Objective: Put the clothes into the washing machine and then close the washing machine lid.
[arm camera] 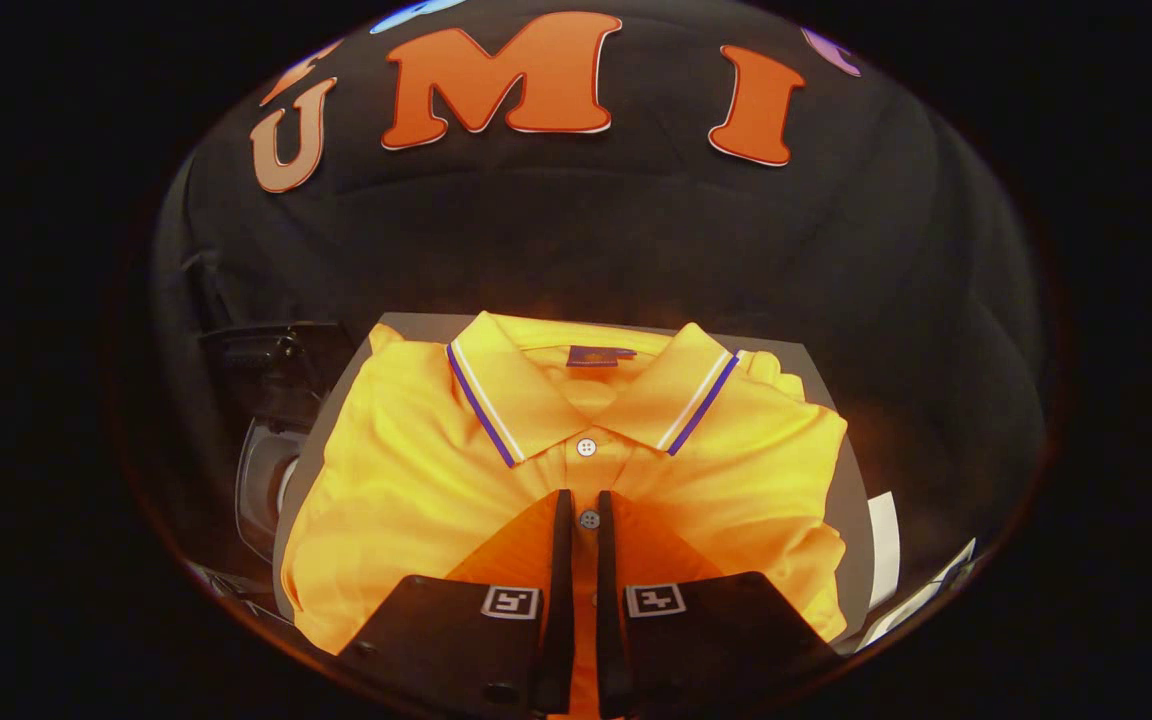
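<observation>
- On the grey table (841, 500), a folded yellow polo shirt (406, 500) lies flat, collar away from the tool, covering most of the tabletop.
- Collar (511, 395) spread open, edged with white and blue stripes; a dark neck label (598, 355) sits between the collar halves.
- Placket runs down the shirt's middle with a white button (586, 447) at the collar base and a second button (589, 519) lower down.
- Tool (581, 505) hangs over the lower placket, fingers nearly together with a narrow gap; the second button shows in that gap just at the tips.
- Whether the fingers pinch the fabric cannot be told; no cloth is visibly bunched between them.
- Beside the table on the tool's left, a dark machine with a rounded pale-rimmed opening (266, 480), likely the washing machine, partly hidden by the table edge.
- White sheets (884, 550) lie at the table's right edge.
- Black cloth wall (576, 240) stands beyond the table.
</observation>
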Demonstrator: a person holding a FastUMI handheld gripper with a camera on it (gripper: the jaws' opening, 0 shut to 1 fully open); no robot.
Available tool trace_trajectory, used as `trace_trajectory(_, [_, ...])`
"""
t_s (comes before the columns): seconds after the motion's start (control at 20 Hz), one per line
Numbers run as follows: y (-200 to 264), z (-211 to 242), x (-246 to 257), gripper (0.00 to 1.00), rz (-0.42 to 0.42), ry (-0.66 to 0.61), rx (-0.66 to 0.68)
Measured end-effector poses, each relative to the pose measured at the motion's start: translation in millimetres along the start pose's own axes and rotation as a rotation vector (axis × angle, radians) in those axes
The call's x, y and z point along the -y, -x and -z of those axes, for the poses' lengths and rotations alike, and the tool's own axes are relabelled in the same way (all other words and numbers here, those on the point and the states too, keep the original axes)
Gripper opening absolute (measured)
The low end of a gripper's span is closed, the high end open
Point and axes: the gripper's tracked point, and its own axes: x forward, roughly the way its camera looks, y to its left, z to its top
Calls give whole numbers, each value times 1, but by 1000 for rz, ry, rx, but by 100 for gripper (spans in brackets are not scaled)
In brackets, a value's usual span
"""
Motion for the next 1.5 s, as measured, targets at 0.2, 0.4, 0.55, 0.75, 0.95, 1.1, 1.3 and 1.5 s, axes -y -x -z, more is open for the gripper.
trace_trajectory(0.2, [1, 0, 0, 10, -30, -39, 46])
trace_trajectory(0.4, [5, -5, 1, 10, -56, -69, 104])
trace_trajectory(0.55, [13, -10, 1, 9, -118, -142, 145])
trace_trajectory(0.75, [22, -23, 1, 9, -201, -211, 199])
trace_trajectory(0.95, [39, -39, -2, 9, -283, -276, 269])
trace_trajectory(1.1, [49, -45, -4, 9, -328, -313, 296])
trace_trajectory(1.3, [69, -57, -18, 9, -360, -332, 339])
trace_trajectory(1.5, [101, -70, -38, 9, -374, -350, 396])
